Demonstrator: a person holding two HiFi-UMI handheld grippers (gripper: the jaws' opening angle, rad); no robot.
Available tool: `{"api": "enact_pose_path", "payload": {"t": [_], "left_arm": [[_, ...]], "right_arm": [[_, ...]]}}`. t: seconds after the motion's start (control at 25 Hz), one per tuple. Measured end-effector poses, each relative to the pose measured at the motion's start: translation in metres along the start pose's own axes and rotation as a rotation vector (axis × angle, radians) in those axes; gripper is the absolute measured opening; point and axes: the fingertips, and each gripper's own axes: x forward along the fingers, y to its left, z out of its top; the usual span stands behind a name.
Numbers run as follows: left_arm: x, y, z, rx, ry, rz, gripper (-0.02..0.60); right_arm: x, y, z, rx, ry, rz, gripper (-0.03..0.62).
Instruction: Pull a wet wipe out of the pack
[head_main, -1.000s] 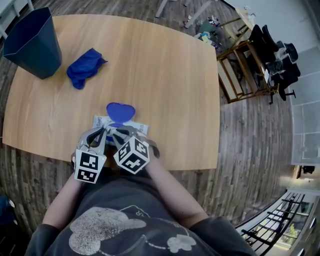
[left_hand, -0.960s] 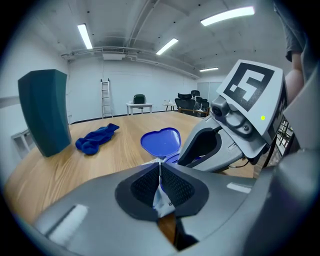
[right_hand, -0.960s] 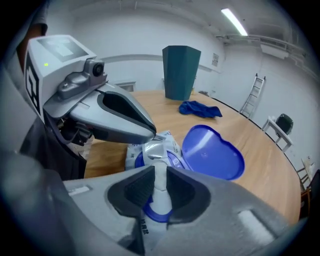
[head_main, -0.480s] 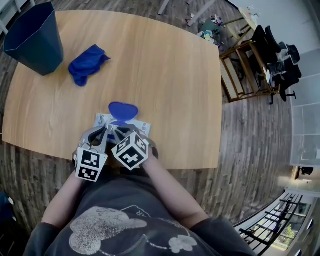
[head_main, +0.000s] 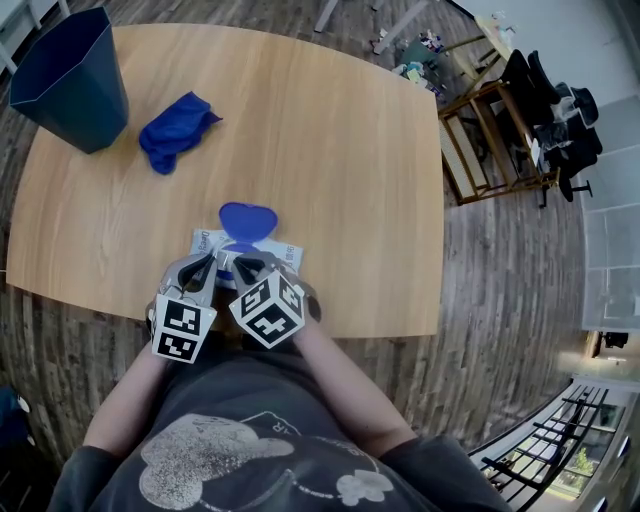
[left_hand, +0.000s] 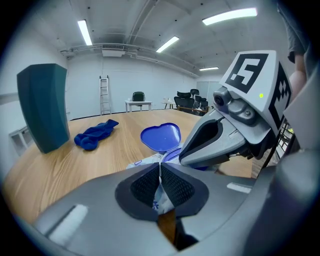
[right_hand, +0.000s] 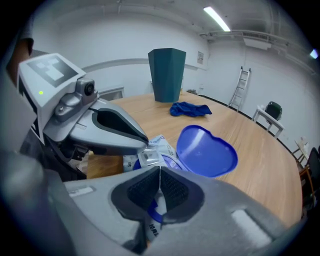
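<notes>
The wet wipe pack lies at the table's near edge with its blue lid flipped open. My left gripper is shut on the pack's near end, and its pads pinch the white and blue film. My right gripper points down into the blue-ringed opening. Its jaws have just been closing and now meet on a white strip of wet wipe. In the right gripper view, the left gripper clamps the pack beside the lid.
A dark blue bin stands at the table's far left corner, with a crumpled blue cloth next to it. The wooden table ends close in front of the person. Chairs and a wooden rack stand to the right.
The right gripper's marker cube has rolled a little and sits slightly lower and nearer to the person. The left gripper and the pack have stayed where they were.
</notes>
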Motion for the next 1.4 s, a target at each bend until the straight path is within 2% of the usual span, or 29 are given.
{"api": "enact_pose_path", "payload": {"t": [0.52, 0.76, 0.92, 1.2, 1.4], "left_arm": [[0.000, 0.002, -0.001, -0.007, -0.009, -0.030, 0.032], [-0.003, -0.004, 0.002, 0.003, -0.030, -0.068, 0.037], [-0.009, -0.008, 0.006, 0.011, -0.051, -0.108, 0.038], [-0.027, -0.017, 0.015, 0.032, -0.108, -0.189, 0.139], [-0.043, -0.023, 0.027, 0.014, -0.163, -0.236, 0.151]], "right_arm": [[-0.059, -0.011, 0.020, 0.081, -0.140, -0.069, 0.000], [-0.095, -0.023, 0.023, 0.153, -0.215, -0.176, 0.000], [-0.111, -0.029, 0.020, 0.198, -0.229, -0.244, 0.000], [-0.138, -0.025, 0.009, 0.281, -0.271, -0.363, 0.000], [-0.150, -0.010, 0.005, 0.333, -0.302, -0.438, 0.000]]}}
